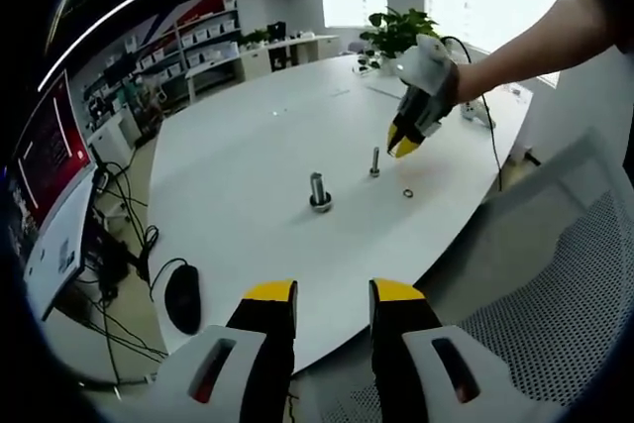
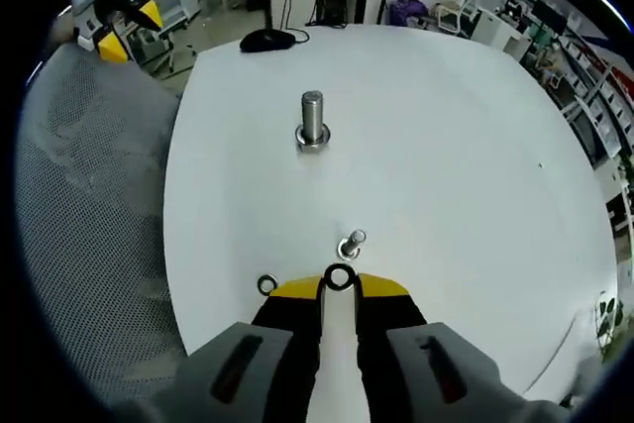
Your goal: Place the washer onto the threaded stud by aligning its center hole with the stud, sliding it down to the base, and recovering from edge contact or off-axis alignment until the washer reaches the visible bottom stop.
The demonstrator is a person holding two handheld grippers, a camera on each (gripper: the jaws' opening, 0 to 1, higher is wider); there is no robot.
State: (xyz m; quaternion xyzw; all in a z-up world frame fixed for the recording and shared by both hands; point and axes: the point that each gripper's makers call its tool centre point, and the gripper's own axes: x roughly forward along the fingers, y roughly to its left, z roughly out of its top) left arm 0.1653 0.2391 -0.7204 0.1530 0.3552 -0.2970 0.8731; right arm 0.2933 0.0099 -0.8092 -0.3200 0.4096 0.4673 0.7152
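- White, rounded tabletop (image 1: 258, 165) fills the middle of the left gripper view, in an office with shelving on the far left and bright windows at the back.
- Far left in that view, a dark computer mouse (image 1: 182, 297) sits near the table edge, its cable running off the side.
- Left gripper (image 1: 333, 296) rises from the bottom, yellow-tipped jaws parted with nothing between them, held back off the table's near edge.
- Centre table: the big threaded stud (image 1: 319, 190) stands upright on its nut base.
- Just right of it, a smaller bolt (image 1: 374, 161) stands upright, and a loose washer (image 1: 407, 193) lies flat on the table near it.
- Above those, the right gripper (image 1: 404, 146) comes in from the right in a person's hand, hovering over the table.
- Potted plant (image 1: 396, 32) at the far table edge; mesh chair back (image 1: 535, 284) at right.
- Over to the right gripper view: the left gripper (image 2: 124, 32) shows at upper left, beyond the mesh chair (image 2: 89, 245).
- The threaded stud (image 2: 312, 121) stands well ahead, bare.
- The small bolt (image 2: 351, 243) is close in, the loose washer (image 2: 266, 284) just left of the jaws.
- Right gripper (image 2: 339, 284) is pinched on a second washer (image 2: 340, 277), held at the tips, well short of the stud.
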